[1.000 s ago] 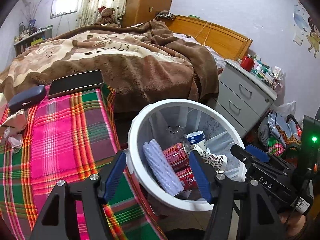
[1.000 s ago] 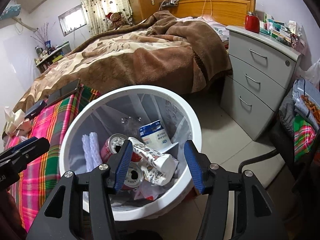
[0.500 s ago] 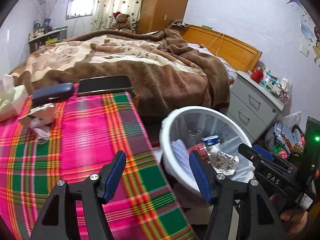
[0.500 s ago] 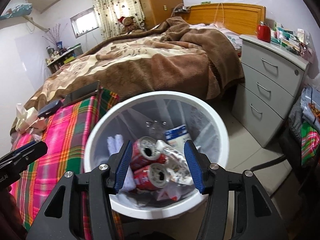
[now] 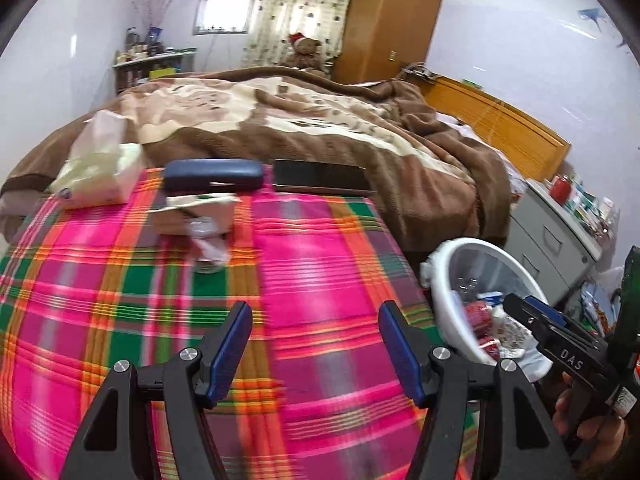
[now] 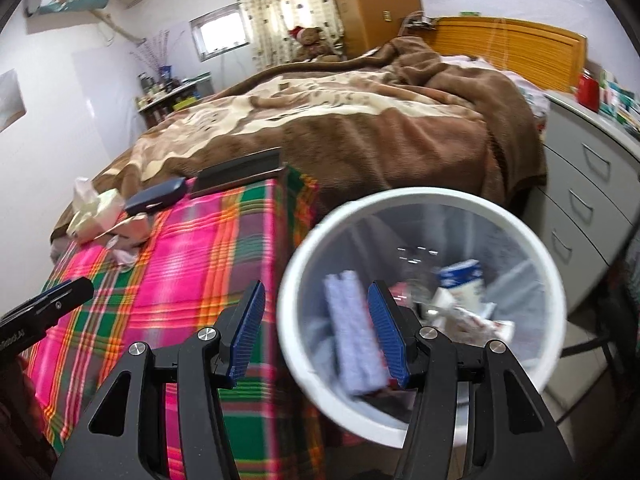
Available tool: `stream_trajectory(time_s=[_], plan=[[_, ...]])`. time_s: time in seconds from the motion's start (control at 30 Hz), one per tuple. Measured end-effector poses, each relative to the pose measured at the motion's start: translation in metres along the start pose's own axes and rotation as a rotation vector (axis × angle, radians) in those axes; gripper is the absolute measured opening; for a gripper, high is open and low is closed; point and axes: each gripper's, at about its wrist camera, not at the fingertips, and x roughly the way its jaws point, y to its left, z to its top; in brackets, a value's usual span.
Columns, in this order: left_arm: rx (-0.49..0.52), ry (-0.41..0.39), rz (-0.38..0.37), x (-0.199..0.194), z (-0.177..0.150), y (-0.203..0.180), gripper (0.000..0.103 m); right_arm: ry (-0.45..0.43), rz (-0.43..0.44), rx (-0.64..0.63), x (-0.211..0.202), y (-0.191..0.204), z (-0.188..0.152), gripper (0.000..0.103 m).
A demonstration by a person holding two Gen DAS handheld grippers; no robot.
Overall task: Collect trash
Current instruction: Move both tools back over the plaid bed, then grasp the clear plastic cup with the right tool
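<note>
Bedroom scene, plaid-covered worktop (image 5: 312,264) up front, white trash bin (image 6: 420,208) just beside its edge holding cans and wrappers. Left gripper (image 5: 316,340) hangs over the worktop, fingers apart, nothing between them. Right gripper (image 6: 316,328) straddles the bin's rim, fingers apart, empty. Crumpled paper trash (image 5: 200,224) lies far across the worktop from the bin.

The left tongs (image 5: 315,346) point forward and downward, their two blue-padded fingers (image 5: 232,350) standing well apart with nothing between them. The right tongs (image 6: 316,332) point downward at a like slant, their blue pads (image 6: 249,334) also parted and gripping nothing. In the left wrist view the right tongs' black body juts in from the right edge, and a hand (image 5: 588,420) is wrapped around its handle. In the right wrist view the left tongs' tip enters from the left edge.
</note>
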Motion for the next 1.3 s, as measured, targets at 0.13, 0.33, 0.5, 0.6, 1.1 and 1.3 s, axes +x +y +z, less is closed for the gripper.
stream_trajectory(time_s=[0.13, 0.33, 0.5, 0.6, 1.1, 1.3], plan=[[-0.047, -0.002, 0.029, -0.003, 0.001, 0.034, 0.065, 0.007, 0.027, -0.034, 0.009, 0.022, 0.002, 0.055], [-0.074, -0.006, 0.08, -0.006, 0.007, 0.075, 0.065, 0.026, 0.092, -0.109, 0.023, 0.062, 0.005, 0.055], [-0.048, -0.005, 0.114, -0.006, 0.015, 0.104, 0.065, 0.042, 0.141, -0.147, 0.034, 0.091, 0.006, 0.055], [-0.053, -0.001, 0.116, -0.003, 0.02, 0.118, 0.065, 0.058, 0.169, -0.168, 0.044, 0.108, 0.006, 0.055], [-0.071, 0.02, 0.077, 0.026, 0.043, 0.173, 0.065, 0.072, 0.216, -0.285, 0.08, 0.175, 0.008, 0.055], [-0.057, 0.041, 0.073, 0.043, 0.051, 0.182, 0.065, 0.115, 0.248, -0.272, 0.097, 0.186, 0.015, 0.055]])
